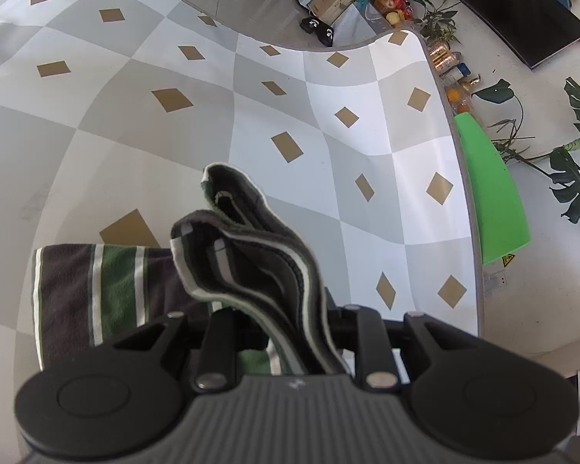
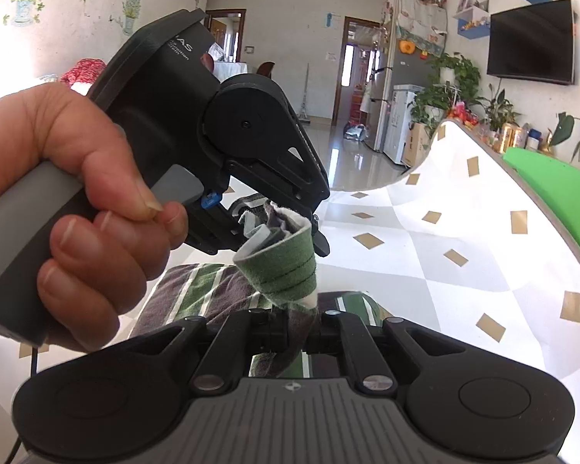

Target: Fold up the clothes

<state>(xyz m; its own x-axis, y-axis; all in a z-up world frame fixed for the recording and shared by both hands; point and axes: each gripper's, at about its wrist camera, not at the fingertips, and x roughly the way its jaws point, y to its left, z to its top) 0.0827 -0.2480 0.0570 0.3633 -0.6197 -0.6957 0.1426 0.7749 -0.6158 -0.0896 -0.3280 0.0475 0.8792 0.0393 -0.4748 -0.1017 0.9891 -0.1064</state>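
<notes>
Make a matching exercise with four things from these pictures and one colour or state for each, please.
Things:
1. cloth
2. table
3. TV
4. chair

Colour or state:
A. bright green
B. black screen, off
C. striped green, brown and white, gripped by both claws
D. grey and white checks with tan diamonds

Pairs: 1-C, 2-D, 3-B, 4-A

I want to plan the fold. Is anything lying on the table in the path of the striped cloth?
Nothing visible does. Both hand-held grippers are shut on the striped cloth, and the checkered table ahead is bare.
</notes>
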